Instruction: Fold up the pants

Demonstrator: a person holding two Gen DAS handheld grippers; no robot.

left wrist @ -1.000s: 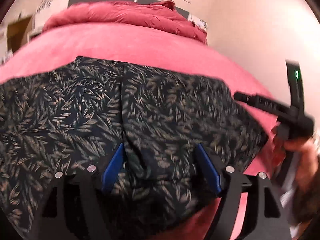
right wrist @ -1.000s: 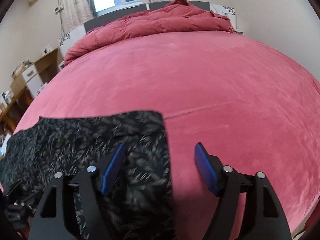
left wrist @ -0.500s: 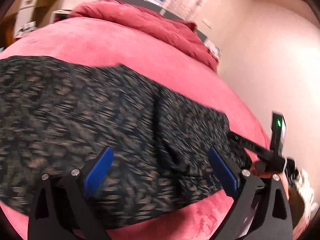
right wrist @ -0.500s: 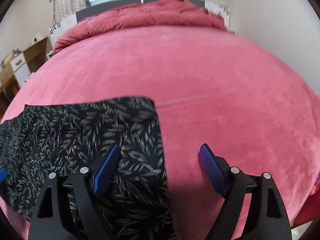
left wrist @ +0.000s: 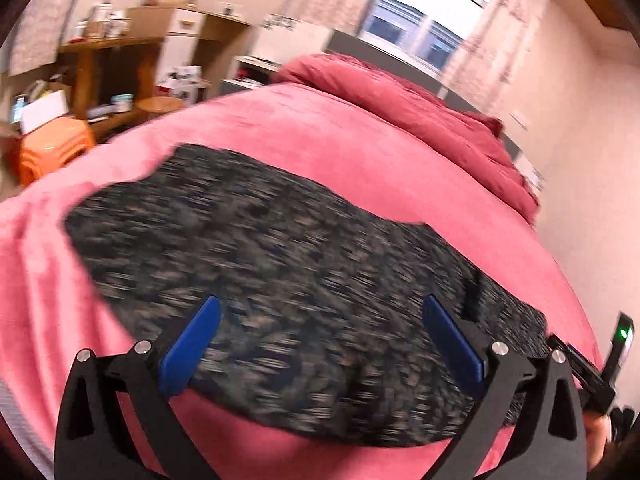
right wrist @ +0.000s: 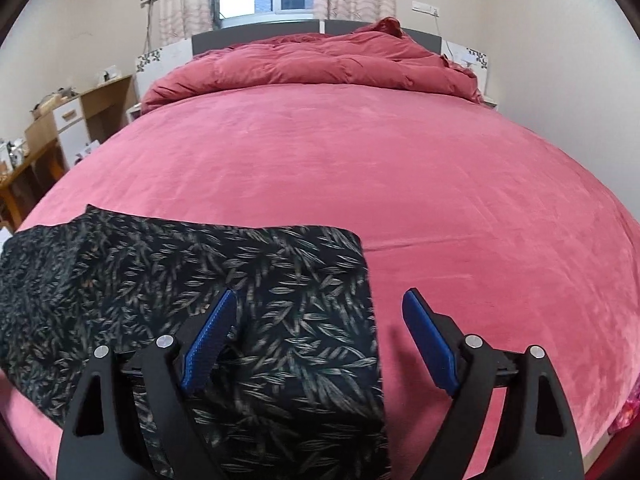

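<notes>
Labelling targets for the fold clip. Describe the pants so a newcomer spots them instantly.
Start at the big bed with the pink-red cover; the red duvet is bunched at its far end. The pants lie flat along the near edge, the only dark item, black with a pale leaf print.

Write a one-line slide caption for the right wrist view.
Open right gripper poised over the right edge of dark leaf-print pants lying flat on a pink bed.

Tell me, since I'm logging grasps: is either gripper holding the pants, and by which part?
Nothing is held. The left gripper and right gripper both stand open above the pants.
</notes>
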